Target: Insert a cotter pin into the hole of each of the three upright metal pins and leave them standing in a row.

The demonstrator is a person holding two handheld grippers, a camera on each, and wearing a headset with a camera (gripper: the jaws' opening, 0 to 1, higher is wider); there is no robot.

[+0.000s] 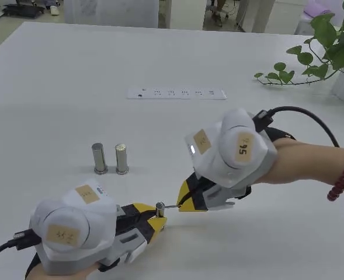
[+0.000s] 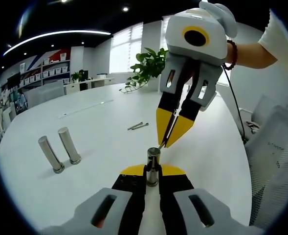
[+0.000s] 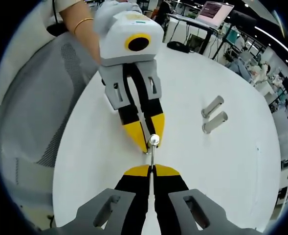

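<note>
Your left tongs (image 1: 156,218) sit at the lower left of the head view, clamped on a short metal pin (image 1: 159,207) that they hold upright just above the white surface (image 1: 55,81). Up and left of that pin, two more upright pins (image 1: 110,158) stand side by side on their flanged bases, close together and well apart from both tongs. Just right of the held pin, a thin cotter pin (image 1: 171,206) runs level from its top to your right tongs (image 1: 182,204), which are closed on the cotter pin's far end. In the left gripper view the right tongs (image 2: 169,139) come down from the upper right, and the cotter pin's tip meets the head of the held pin (image 2: 152,164); whether it has entered the hole cannot be told. Behind them in that view, two loose cotter pins (image 2: 138,126) lie on the surface. In the right gripper view the cotter pin (image 3: 152,155) rises straight from your own yellow tips to the pin head (image 3: 154,140) gripped by the left tongs (image 3: 146,139). Farther right in the head view, a white power strip (image 1: 176,93) lies flat, and a leafy plant (image 1: 329,49) fills the upper right corner.
</note>
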